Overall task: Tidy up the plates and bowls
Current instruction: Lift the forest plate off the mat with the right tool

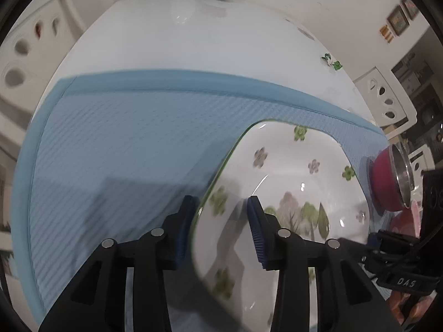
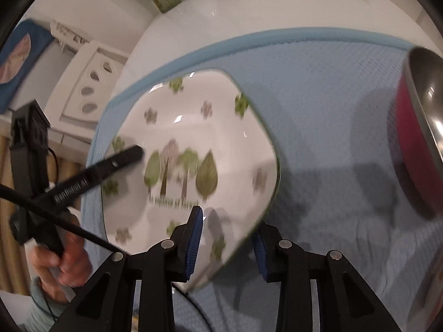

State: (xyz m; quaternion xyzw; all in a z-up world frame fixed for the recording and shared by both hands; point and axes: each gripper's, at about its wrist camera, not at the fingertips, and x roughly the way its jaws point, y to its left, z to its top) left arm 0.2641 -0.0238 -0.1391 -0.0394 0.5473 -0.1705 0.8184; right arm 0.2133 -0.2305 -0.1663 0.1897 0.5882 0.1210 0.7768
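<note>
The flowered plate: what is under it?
Under the flowered plate lies the blue mat, which covers the white table. The part of the mat directly beneath the plate is hidden, so anything there cannot be seen.

My two wrist cameras looked steeply down, close above the floral plate (image 1: 279, 171) (image 2: 193, 138) (shared by both) from its opposite sides.

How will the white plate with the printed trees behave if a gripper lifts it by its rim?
The plate looks glazed and glossy, so probably slippery in the pads. It seems ceramic: stiff, likely fragile if dropped. Held at one edge, it may tilt.
</note>
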